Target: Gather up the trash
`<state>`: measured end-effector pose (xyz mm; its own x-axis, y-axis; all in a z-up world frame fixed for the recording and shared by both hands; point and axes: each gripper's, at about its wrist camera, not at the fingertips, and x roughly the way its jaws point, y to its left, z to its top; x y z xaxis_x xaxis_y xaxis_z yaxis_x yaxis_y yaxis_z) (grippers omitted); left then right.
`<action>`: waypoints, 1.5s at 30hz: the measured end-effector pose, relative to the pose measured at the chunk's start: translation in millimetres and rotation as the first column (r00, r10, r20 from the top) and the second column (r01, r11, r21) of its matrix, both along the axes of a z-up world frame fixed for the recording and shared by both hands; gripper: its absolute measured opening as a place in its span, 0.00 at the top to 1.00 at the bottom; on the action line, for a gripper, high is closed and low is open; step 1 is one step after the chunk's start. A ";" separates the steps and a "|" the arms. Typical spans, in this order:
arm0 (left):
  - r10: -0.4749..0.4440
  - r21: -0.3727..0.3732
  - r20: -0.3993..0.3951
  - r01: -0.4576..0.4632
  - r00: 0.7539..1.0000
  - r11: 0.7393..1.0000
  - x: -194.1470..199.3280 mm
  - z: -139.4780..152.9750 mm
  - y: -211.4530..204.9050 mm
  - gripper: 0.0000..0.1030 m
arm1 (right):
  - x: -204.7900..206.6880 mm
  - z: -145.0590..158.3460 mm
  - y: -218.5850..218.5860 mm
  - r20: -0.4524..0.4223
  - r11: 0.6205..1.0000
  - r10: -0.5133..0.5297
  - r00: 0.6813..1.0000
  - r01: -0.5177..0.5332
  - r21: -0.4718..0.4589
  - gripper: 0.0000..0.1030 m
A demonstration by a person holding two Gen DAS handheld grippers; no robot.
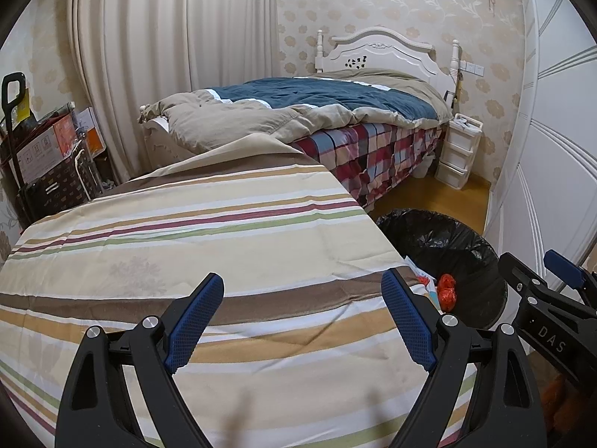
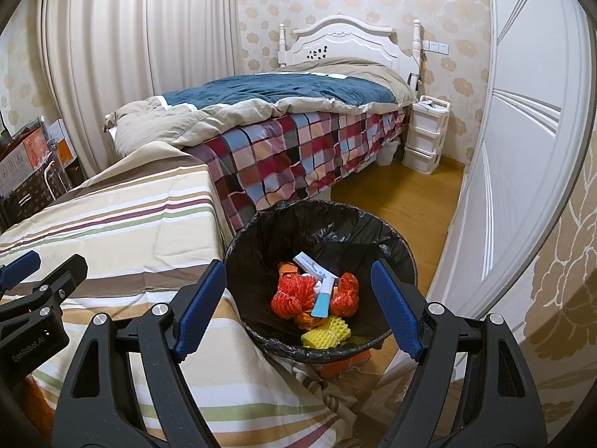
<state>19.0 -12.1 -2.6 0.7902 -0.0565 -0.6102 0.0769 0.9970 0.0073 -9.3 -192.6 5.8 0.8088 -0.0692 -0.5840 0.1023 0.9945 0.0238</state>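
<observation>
Bed [image 2: 298, 112]: white carved headboard, blue and beige quilt on top, red, blue and beige checked cover hanging down its side. Stands against the patterned far wall.

Striped cloth [image 1: 209, 246]: beige, with brown, maroon, green and white bands. Covers a raised surface in the foreground, just in front of the bed's foot. No loose items show on it.

Bin [image 2: 395, 246]: round, lined with a crinkled black bag folded over the rim. Stands on the wood floor just beside the right edge of the striped cloth, between it and the white panelled door.

Drawer unit [image 2: 425, 138]: white plastic, three drawers, on the floor beside the head of the bed.

Left gripper [image 1: 302, 317]: black arms, blue textured pads. Jaws spread wide, nothing between them. Hangs over the striped cloth.

Right gripper [image 2: 298, 306]: same make. Jaws apart and empty. Hangs over the near rim of the bin, pointing down into it.

Trash [image 2: 317, 295], inside the bin at the bottom:
- red-orange foam netting [image 2: 291, 296], several crumpled wads;
- yellow foam netting [image 2: 328, 332], one piece nearest the rim;
- small white and light blue box [image 2: 322, 298], lying tilted across the red wads;
- white printed slip [image 2: 308, 261], behind it.
</observation>
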 end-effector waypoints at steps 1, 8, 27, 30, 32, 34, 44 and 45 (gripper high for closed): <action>-0.001 -0.002 -0.001 0.001 1.000 1.000 0.0 0.1 0.1 0.17 | 0.2 -0.1 -0.2 0.000 1.000 0.000 1.000 0.000 0.000 0.24; -0.001 -0.001 0.001 0.001 1.000 1.000 -0.1 0.1 0.2 0.17 | 0.4 0.0 -0.1 0.000 1.000 0.000 1.000 0.000 0.000 0.24; -0.001 0.000 0.002 0.001 1.000 1.000 -0.7 0.0 1.3 0.17 | 0.5 0.2 0.3 -0.001 1.000 0.000 1.000 0.000 0.000 0.24; -0.001 -0.001 0.001 0.001 1.000 1.000 -0.6 -0.2 1.5 0.17 | 0.4 0.7 1.0 0.000 1.000 0.000 1.000 0.000 -0.001 0.24; -0.002 -0.001 0.001 0.002 1.000 1.000 -0.6 -0.1 1.6 0.17 | 0.6 0.2 0.4 0.000 1.000 0.000 1.000 0.000 -0.001 0.24; -0.001 -0.001 0.001 0.001 1.000 1.000 -0.7 -0.2 1.3 0.17 | 0.7 0.2 0.5 -0.001 1.000 0.000 1.000 0.000 -0.001 0.24; -0.007 -0.007 0.002 0.007 1.000 1.000 -2.4 -0.4 1.7 0.17 | 1.0 0.2 1.0 -0.001 1.000 0.000 1.000 0.000 -0.002 0.24; -0.009 -0.009 0.002 0.009 1.000 1.000 -2.7 -0.2 1.4 0.17 | 1.0 0.3 1.2 -0.001 1.000 0.000 1.000 0.000 -0.002 0.24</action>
